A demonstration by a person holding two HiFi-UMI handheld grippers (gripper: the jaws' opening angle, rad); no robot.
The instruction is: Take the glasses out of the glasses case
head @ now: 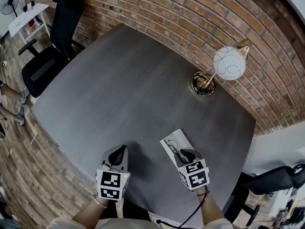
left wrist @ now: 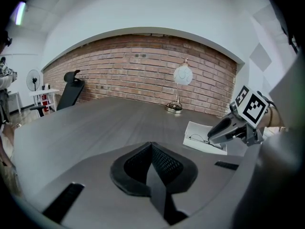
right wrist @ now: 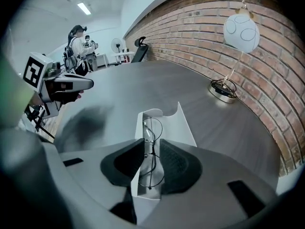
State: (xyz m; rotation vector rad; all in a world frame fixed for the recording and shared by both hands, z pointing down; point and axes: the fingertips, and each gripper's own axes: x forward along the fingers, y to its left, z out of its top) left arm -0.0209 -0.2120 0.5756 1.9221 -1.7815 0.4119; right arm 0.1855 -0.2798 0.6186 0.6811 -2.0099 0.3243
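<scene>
The right gripper dips into the open glasses case on the tabletop, fingers narrowed onto the glasses inside, apparently for lifting, while the left gripper hovers nearby, fingers together, empty.

A globe lamp stands on the grey table.

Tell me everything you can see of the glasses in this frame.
The glasses have a thin dark wire frame with round clear lenses. They sit inside the open white case on the grey table, next to the case's raised wall, not yet lifted out. The right claw appears shut on them near the bridge, with one lens ahead of its pads and the other behind. The temples are too thin to make out.
</scene>
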